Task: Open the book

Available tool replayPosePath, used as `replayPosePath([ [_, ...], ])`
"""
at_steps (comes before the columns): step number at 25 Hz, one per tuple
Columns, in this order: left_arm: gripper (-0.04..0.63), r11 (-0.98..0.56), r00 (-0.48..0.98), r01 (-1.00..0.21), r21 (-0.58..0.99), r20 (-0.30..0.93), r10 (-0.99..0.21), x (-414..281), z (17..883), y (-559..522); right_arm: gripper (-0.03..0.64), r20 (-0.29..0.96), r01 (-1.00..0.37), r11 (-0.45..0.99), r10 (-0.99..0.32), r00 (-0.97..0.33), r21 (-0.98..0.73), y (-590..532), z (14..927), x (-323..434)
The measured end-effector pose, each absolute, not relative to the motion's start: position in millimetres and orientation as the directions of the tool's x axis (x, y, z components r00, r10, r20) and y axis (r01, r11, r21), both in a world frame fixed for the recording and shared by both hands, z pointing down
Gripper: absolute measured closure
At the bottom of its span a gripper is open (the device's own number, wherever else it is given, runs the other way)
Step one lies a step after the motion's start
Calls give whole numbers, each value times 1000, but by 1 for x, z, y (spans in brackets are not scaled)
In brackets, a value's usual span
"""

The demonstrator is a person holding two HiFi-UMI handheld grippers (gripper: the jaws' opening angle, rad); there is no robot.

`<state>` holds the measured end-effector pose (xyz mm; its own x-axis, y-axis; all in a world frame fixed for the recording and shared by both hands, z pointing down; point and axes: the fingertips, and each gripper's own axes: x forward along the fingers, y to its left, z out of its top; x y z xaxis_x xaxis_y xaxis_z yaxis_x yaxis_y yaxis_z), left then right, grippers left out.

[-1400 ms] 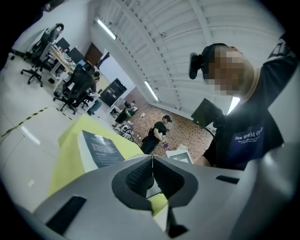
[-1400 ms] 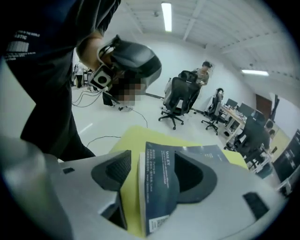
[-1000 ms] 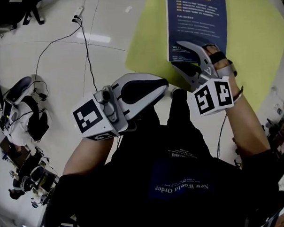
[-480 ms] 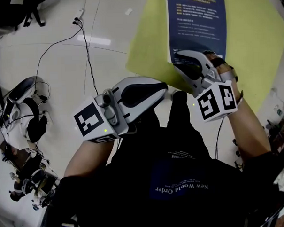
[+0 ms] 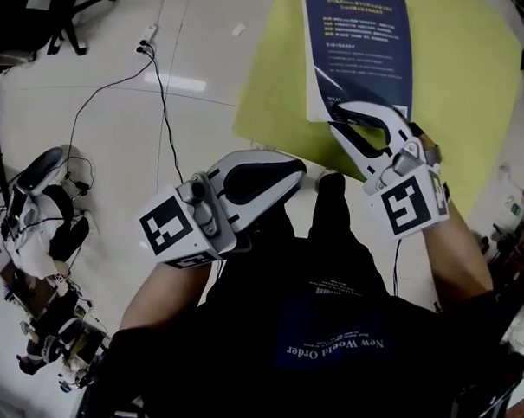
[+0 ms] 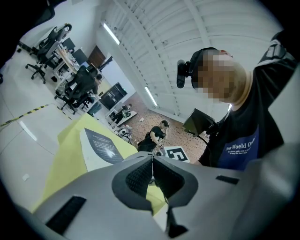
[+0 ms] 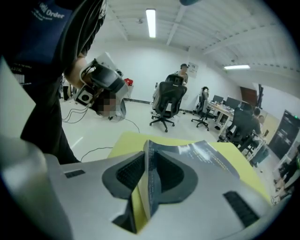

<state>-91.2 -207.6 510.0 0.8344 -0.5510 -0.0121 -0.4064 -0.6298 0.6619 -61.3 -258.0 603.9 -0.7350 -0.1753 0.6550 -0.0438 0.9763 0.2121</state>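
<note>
Closing the right tongs [image 5: 336, 114] on the near edge of a thin, glossy book [image 5: 359, 44], with the ribbed dark pads [image 7: 131, 173] pressed against both faces of that edge. Nothing but the book in that clench. Smooth white-grey shells on either side, each curving in to a blunt tip, with a hollow, teardrop-shaped gap behind the pads.

Raised slightly at the pinched end and bent into a soft upward curve. Flat on the yellow-green tabletop [image 5: 465, 91] over the rest of its length. Rectangular, dark blue on the upper face, printed with rows of small pale lettering and catching a sheen of ceiling light. Pale along the left side and the near edge. Cannot tell whether only the cover or more of the book sits in the grip. Placed toward the near edge of the matte, plain tabletop, to the right of its near corner.

Clenched and empty on the other side: left tongs [image 5: 302, 166], textured black pads touching face to face in the left gripper view. Same rounded, moulded plastic shell, held roughly level just beside the near corner of the tabletop, over the floor [image 5: 111, 124], apart from the book.

Underfoot, pale and polished, with bright reflections of strip lights and a thin black cable [image 5: 157, 87] snaking across it. Farther back in the right gripper view, black swivel chairs [image 7: 166, 103] on wheeled bases.
</note>
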Motion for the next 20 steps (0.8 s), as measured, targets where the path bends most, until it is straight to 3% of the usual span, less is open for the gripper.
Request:
replayPosePath([
  [6, 589, -636, 840, -402, 659, -12, -543, -92, 504, -206, 552, 555, -187, 972, -236, -798, 145, -265, 574, -51],
  [11, 589, -643, 852, -393, 657, -4, -524, -88, 505, -208, 555, 393, -447, 892, -389, -833, -64, -281, 545, -29],
  [20, 589, -663, 881, -361, 656, 5, -474, -66, 495, -214, 560, 192, -600, 680, -580, -791, -421, -305, 520, 55],
])
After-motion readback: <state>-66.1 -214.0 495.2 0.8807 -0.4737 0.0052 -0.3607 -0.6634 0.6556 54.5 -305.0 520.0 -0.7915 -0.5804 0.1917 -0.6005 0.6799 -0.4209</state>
